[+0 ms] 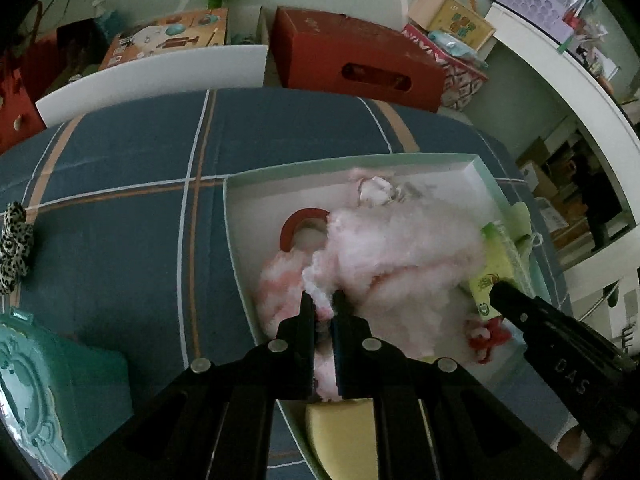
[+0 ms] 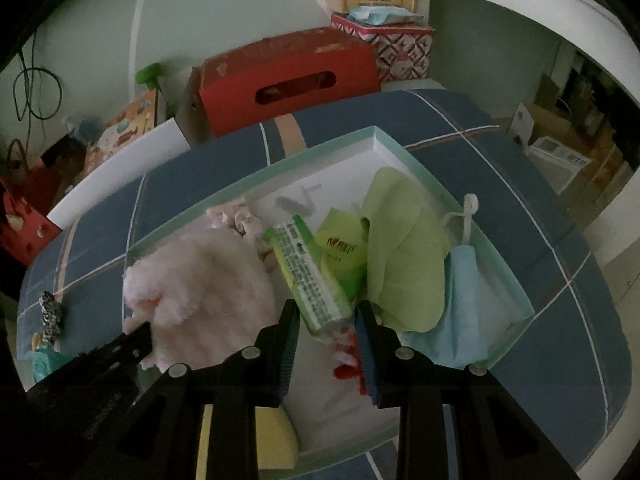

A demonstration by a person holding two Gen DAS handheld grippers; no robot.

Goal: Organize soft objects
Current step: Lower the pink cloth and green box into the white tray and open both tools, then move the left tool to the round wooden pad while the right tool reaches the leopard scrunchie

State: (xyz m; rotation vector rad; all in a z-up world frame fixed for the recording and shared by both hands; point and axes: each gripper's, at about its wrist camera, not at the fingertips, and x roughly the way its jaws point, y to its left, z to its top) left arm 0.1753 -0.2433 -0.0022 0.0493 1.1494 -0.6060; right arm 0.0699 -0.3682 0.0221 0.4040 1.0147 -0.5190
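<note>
A shallow pale green box (image 1: 348,162) (image 2: 256,172) lies on the blue plaid bed. My left gripper (image 1: 323,304) is shut on a fluffy pink plush (image 1: 384,252) (image 2: 200,276) and holds it over the box. My right gripper (image 2: 328,314) is shut on a green tissue pack (image 2: 308,276) above the box; it shows in the left wrist view (image 1: 494,276) too. In the box lie a green cloth (image 2: 404,252), a blue cloth (image 2: 460,312), a red fuzzy item (image 2: 346,364) and a yellow sponge (image 1: 340,432).
A leopard-print scrunchie (image 1: 14,240) lies on the bed at the left. A teal box (image 1: 52,384) sits at the near left. A red cardboard box (image 1: 352,56), a white board (image 1: 160,76) and stacked boxes stand behind the bed. White shelves (image 1: 560,80) are at the right.
</note>
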